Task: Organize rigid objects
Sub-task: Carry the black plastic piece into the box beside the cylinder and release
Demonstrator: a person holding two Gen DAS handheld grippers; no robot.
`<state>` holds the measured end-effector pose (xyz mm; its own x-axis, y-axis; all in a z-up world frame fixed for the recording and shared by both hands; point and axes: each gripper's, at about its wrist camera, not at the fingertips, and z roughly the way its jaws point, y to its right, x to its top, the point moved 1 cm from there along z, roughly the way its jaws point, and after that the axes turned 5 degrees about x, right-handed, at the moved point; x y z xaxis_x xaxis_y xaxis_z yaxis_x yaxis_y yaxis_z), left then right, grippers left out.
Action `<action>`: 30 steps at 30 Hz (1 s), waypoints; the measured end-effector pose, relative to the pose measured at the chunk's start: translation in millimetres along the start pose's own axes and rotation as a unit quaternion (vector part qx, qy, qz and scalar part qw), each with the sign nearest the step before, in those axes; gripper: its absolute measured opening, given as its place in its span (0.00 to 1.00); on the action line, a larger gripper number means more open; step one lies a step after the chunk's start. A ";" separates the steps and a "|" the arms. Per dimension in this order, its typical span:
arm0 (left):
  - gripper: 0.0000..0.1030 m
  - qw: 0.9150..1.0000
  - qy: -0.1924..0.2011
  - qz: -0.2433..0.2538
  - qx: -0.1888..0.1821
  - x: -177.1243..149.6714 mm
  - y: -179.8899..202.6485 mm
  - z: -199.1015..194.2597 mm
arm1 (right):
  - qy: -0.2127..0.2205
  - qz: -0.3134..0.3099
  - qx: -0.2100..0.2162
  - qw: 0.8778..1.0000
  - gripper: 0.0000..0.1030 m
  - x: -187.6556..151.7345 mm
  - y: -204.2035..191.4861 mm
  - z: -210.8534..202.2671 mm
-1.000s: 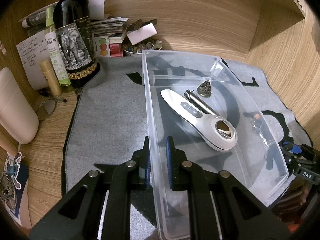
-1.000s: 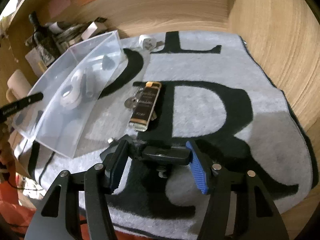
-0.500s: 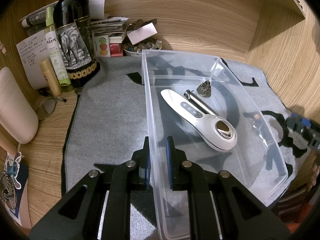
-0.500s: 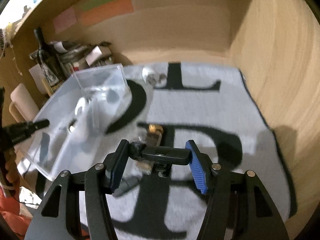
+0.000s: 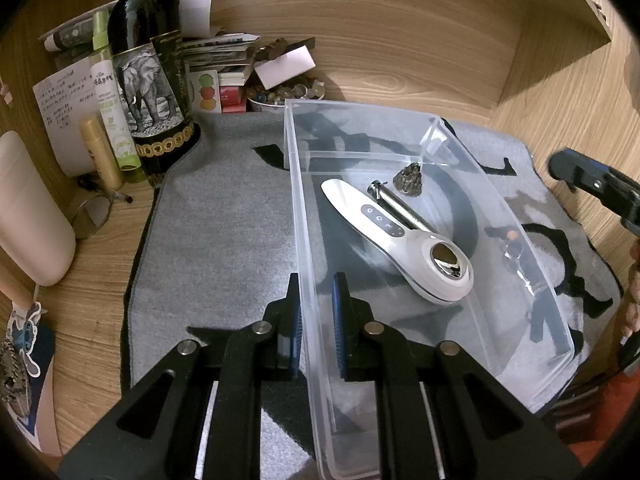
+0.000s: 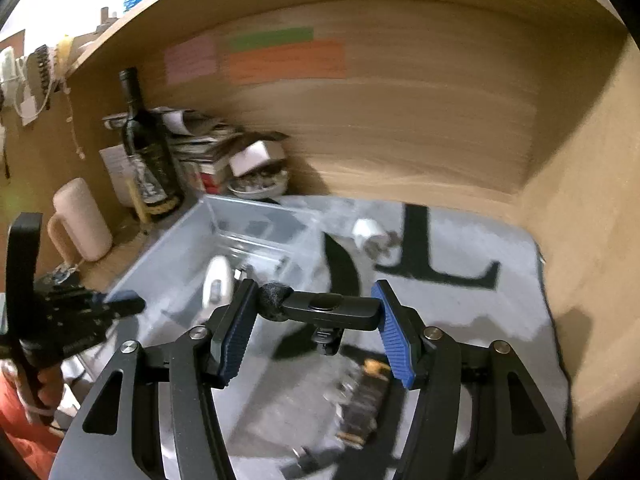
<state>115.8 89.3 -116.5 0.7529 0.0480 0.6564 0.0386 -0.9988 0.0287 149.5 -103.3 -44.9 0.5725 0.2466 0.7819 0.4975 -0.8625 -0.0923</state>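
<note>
With the clear bin's [image 5: 298,216] wall being pinched by the left gripper [image 5: 316,320], the black clip microphone [image 6: 328,310], being clamped endwise between the right gripper's [image 6: 316,334] pads, is likely being risked to twisting loose and falling short of it.

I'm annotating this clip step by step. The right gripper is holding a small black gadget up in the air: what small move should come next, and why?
Probably carry it left and lower it over the clear bin. The right gripper is shut on the black gadget, well above the mat, while the left gripper pinches the bin's wall, seemingly steadying it.

A black clip-on microphone [image 6: 326,309] hangs crosswise above a clear plastic bin [image 5: 304,216] holding a white massager [image 5: 400,240].
</note>
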 end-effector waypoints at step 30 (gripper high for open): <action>0.12 1.000 0.003 -0.004 -0.002 -1.3 -0.7 -1.5 | -0.096 -0.080 0.043 0.991 0.68 14.1 -47.8 87.9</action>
<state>113.8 90.0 -116.2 0.7480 0.0560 0.6613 0.0418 -0.9984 0.0373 191.0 -19.8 -83.7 0.5906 0.4640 0.6602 0.6416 -0.7662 -0.0356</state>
